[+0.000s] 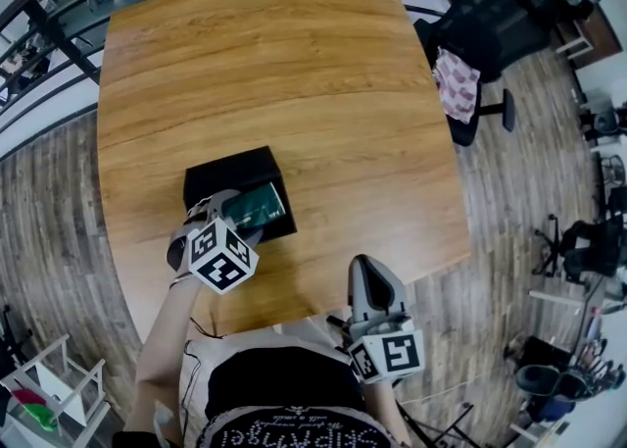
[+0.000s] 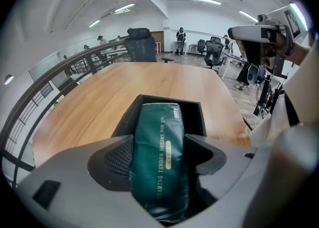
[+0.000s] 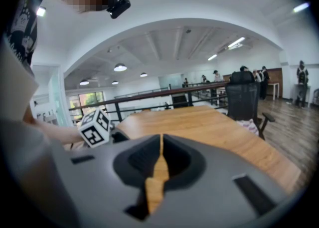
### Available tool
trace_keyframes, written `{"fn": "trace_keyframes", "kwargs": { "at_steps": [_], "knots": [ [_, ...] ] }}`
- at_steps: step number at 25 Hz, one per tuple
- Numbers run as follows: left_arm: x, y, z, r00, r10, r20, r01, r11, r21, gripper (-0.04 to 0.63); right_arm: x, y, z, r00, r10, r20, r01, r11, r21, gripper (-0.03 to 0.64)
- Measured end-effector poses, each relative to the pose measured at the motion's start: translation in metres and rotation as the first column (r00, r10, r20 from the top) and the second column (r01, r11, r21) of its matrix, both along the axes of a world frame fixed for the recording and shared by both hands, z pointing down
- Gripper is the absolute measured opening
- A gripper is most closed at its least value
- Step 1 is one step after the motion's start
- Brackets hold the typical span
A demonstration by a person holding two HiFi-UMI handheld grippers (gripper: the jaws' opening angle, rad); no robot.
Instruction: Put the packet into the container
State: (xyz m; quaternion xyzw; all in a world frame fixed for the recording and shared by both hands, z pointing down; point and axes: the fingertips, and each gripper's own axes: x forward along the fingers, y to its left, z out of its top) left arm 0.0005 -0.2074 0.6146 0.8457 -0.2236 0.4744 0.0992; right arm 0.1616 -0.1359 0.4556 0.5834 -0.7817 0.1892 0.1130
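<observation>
A dark green packet [image 2: 160, 157] with gold lettering is clamped between the jaws of my left gripper [image 2: 158, 158], its far end reaching over the open black container [image 2: 195, 117]. In the head view the packet [image 1: 257, 205] lies slanted over the container [image 1: 227, 175], which stands on the wooden table [image 1: 294, 83] near its front edge, with the left gripper [image 1: 238, 213] at the box's near side. My right gripper [image 1: 367, 274] hovers at the table's front edge, right of the box, jaws together with nothing between them [image 3: 160, 164].
A black office chair [image 1: 490, 20] with a pink cloth [image 1: 456, 83] stands beyond the table's right edge. A dark railing [image 1: 59, 34] runs along the far left. My left gripper's marker cube [image 3: 95, 127] shows in the right gripper view.
</observation>
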Motion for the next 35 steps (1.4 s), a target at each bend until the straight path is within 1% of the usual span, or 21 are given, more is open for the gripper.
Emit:
{"fn": "trace_keyframes", "kwargs": {
  "at_steps": [6, 11, 14, 17, 20, 25, 27, 29, 31, 33, 35],
  "knots": [
    [-0.002, 0.0, 0.0, 1.0, -0.003, -0.016, 0.003, 1.0, -0.007, 0.347, -0.006, 0.0, -0.002, 1.0, -0.009, 0.005, 0.009, 1.0, 0.006, 0.04],
    [-0.002, 0.001, 0.0, 1.0, -0.004, -0.013, 0.004, 1.0, -0.031, 0.35, -0.004, 0.003, -0.002, 1.0, -0.006, 0.001, 0.006, 1.0, 0.005, 0.04],
    [-0.003, 0.002, -0.004, 1.0, -0.005, -0.018, 0.005, 0.999, -0.032, 0.35, -0.004, 0.004, -0.004, 1.0, -0.004, 0.002, 0.004, 1.0, 0.012, 0.04],
    [-0.005, -0.001, -0.014, 0.999, -0.015, -0.031, 0.015, 1.0, -0.011, 0.35, -0.004, 0.005, -0.005, 1.0, -0.004, 0.001, 0.004, 1.0, 0.013, 0.04],
    [-0.006, -0.004, -0.026, 0.999, -0.028, -0.04, 0.029, 0.999, 0.029, 0.35, -0.003, 0.007, -0.005, 1.0, -0.006, 0.001, 0.006, 1.0, 0.016, 0.04],
    [-0.011, -0.012, -0.047, 0.99, -0.09, -0.105, 0.099, 0.991, 0.087, 0.348, -0.004, 0.007, -0.006, 1.0, -0.013, 0.002, 0.013, 1.0, 0.025, 0.04],
    [-0.012, -0.014, -0.058, 0.983, -0.115, -0.145, 0.13, 0.987, 0.098, 0.347, -0.004, 0.008, -0.008, 1.0, -0.015, 0.001, 0.015, 0.999, 0.03, 0.04],
    [-0.013, -0.017, -0.069, 0.97, -0.148, -0.194, 0.172, 0.979, 0.11, 0.336, -0.004, 0.009, -0.01, 1.0, -0.018, 0.0, 0.018, 0.999, 0.032, 0.039],
    [-0.016, -0.022, -0.081, 0.948, -0.193, -0.252, 0.231, 0.964, 0.131, 0.252, -0.003, 0.01, -0.011, 1.0, -0.019, -0.002, 0.019, 0.999, 0.035, 0.04],
    [-0.019, -0.026, -0.092, 0.924, -0.229, -0.306, 0.283, 0.948, 0.144, 0.206, -0.003, 0.011, -0.012, 1.0, -0.021, -0.001, 0.021, 0.999, 0.041, 0.04],
    [-0.021, -0.029, -0.102, 0.906, -0.248, -0.344, 0.316, 0.936, 0.157, 0.162, -0.002, 0.013, -0.013, 1.0, -0.022, -0.001, 0.022, 0.999, 0.045, 0.04]
  ]
}}
